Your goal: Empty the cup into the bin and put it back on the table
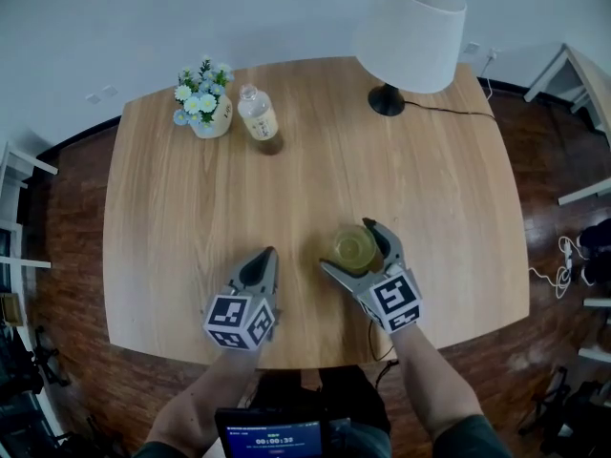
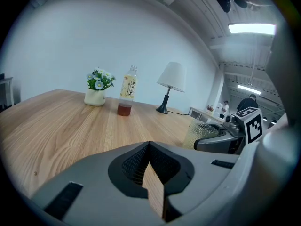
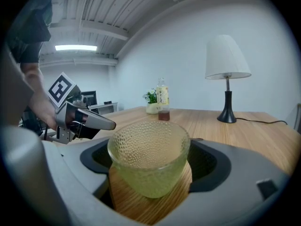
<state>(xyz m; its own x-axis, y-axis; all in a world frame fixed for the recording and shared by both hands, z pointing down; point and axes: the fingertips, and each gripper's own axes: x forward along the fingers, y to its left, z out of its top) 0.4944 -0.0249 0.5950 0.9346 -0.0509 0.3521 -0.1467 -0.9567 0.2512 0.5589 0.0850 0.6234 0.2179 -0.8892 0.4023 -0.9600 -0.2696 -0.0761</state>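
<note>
A wooden table (image 1: pixel 191 208) carries everything. The cup (image 1: pixel 354 247), a dimpled glass with a yellow-green tint, stands upright on the table close to the near edge, a little right of the middle.

The right gripper (image 1: pixel 348 246) reaches in from the near edge with its fingers (image 1: pixel 382 243) spread wide, one on each side of the cup. In the right gripper view the cup (image 3: pixel 148 159) sits in the hollow between them. Its foot rests on the wood, and a strip of bare table shows between the foot and the finger on that view's right. The fingers enclose the cup without squeezing it. Whether the other finger brushes the glass cannot be told.

The left gripper (image 1: pixel 266 256) lies just left of the right one, also near the near edge, and apart from the cup. Its fingers (image 1: pixel 260 270) are pressed together at the tips, with only the table showing through the slit behind them. In its own view, the cup (image 2: pixel 198 133) stands off to the right.

At the far left corner a small pot of flowers (image 1: pixel 205 103) stands with a bottle (image 1: pixel 258 114) just beside it. A lamp (image 1: pixel 409 27) with a white shade stands at the far right corner, and its cable (image 1: pixel 449 110) runs off the right edge.
</note>
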